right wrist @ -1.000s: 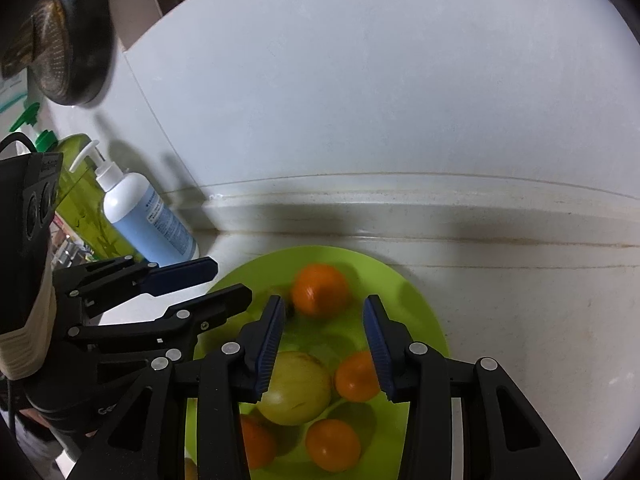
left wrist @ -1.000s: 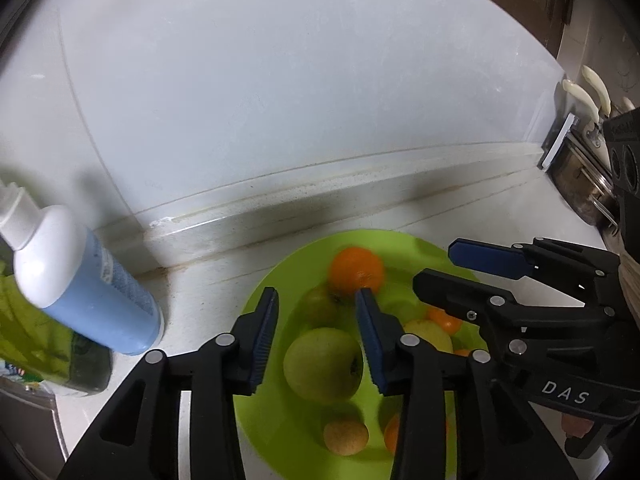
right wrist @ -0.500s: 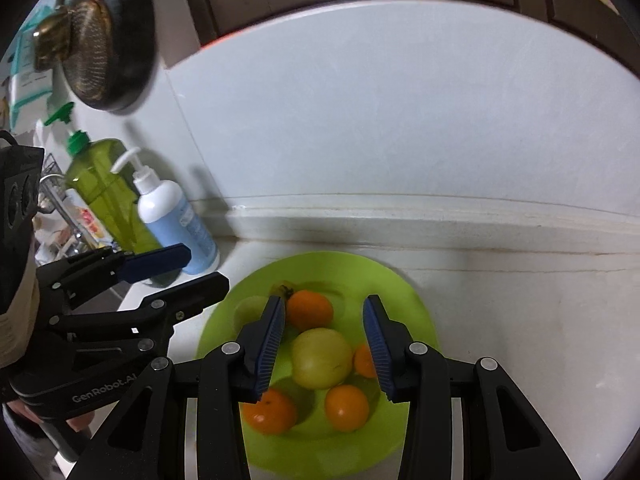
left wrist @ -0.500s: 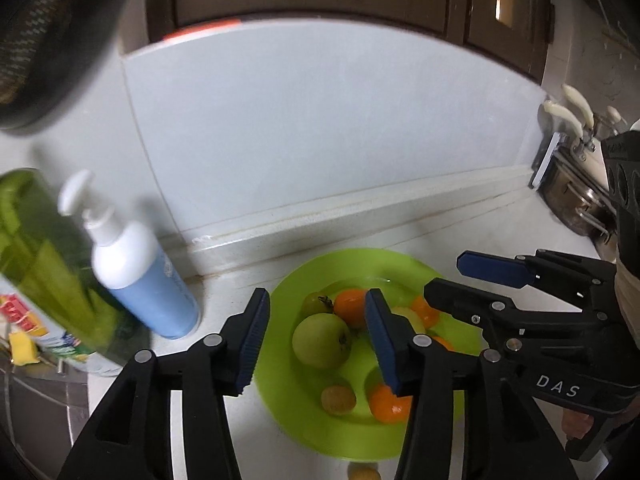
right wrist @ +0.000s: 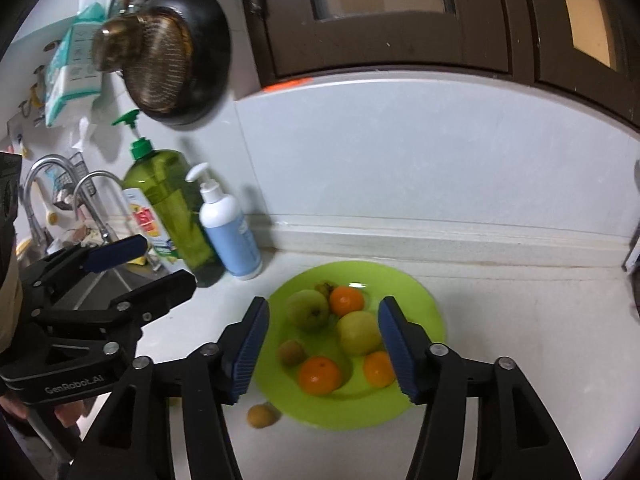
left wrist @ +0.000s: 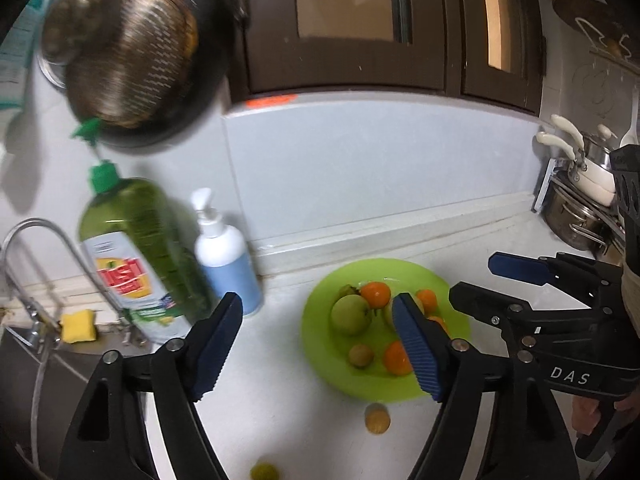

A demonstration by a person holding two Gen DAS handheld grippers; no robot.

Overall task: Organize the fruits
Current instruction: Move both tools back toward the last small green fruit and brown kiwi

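Both grippers, left [left wrist: 316,344] and right [right wrist: 322,346], hung agape and empty; a stray fruit [right wrist: 262,415] lay off the plate [right wrist: 424,300], below the right's left finger.

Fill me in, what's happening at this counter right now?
A person holds two handheld grippers above a green plate of fruit. The left gripper and right gripper are both open and hold nothing. The plate holds oranges and green fruits. One small yellowish fruit lies on the counter just off its near rim, and another lies nearer the camera.

"das" on right gripper [left wrist: 516,292]; "genrobot.ai", left gripper [right wrist: 136,266]
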